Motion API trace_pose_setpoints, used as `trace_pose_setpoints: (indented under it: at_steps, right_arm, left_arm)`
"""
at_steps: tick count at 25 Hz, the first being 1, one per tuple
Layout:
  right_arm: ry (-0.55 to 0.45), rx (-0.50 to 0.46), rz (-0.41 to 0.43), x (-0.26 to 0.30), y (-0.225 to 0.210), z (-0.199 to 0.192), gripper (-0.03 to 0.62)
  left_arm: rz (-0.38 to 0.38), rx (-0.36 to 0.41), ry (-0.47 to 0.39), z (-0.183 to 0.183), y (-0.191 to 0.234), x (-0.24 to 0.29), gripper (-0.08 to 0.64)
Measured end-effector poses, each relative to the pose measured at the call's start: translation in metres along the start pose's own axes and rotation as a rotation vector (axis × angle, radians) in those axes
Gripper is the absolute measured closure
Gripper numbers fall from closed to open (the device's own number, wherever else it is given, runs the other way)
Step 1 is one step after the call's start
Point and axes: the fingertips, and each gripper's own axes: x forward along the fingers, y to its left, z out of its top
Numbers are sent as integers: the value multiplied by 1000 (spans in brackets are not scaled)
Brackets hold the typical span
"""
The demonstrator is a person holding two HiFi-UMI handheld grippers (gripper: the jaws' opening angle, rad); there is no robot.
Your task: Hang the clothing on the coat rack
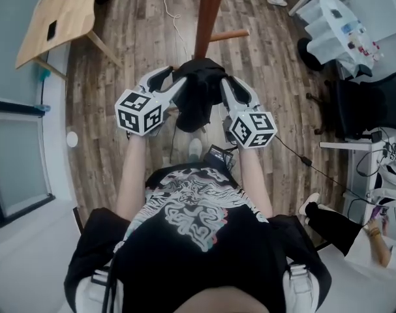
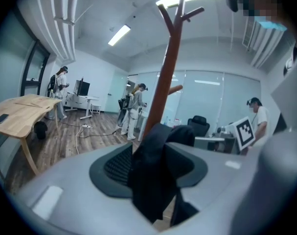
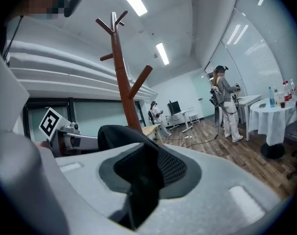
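A black garment (image 1: pixel 196 90) hangs bunched between my two grippers, right in front of the brown coat rack pole (image 1: pixel 207 18) and below its lowest peg (image 1: pixel 229 36). My left gripper (image 1: pixel 177 79) stands open; in the left gripper view the garment (image 2: pixel 155 175) drapes loosely across its dark pad, with floor showing through the gap between the jaws. My right gripper (image 1: pixel 225 85) is shut on the garment (image 3: pixel 138 190), which comes out as a narrow pinched fold. The coat rack (image 2: pixel 165 82) rises just beyond the cloth, and its forked top (image 3: pixel 114 26) shows in the right gripper view.
A wooden table (image 1: pixel 60 12) stands at the far left, a white-covered table (image 1: pixel 341 31) and a black office chair (image 1: pixel 361 103) at the right. Cables run over the wood floor. Other people (image 2: pixel 133 106) (image 3: pixel 226 106) stand further off; someone's leg (image 1: pixel 328 220) is at lower right.
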Motion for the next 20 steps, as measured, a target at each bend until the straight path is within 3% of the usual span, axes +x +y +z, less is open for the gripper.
trace_pose_setpoints:
  at_steps: [9, 12, 13, 14, 20]
  right_arm:
    - [-12, -53, -28, -11, 21, 2, 512]
    - [-12, -77, -54, -21, 29, -3, 518]
    - [-17, -95, -72, -25, 31, -3, 574]
    - [-23, -111, -88, -29, 35, -3, 586]
    - [-65, -146, -123, -56, 57, -4, 592]
  left_arm:
    - [54, 28, -83, 12, 8, -42, 397]
    - [88, 54, -109, 11, 11, -61, 445]
    - [111, 62, -126, 12, 13, -68, 490]
    - [139, 69, -145, 13, 16, -76, 557]
    - [202, 12, -194, 7, 23, -117, 571]
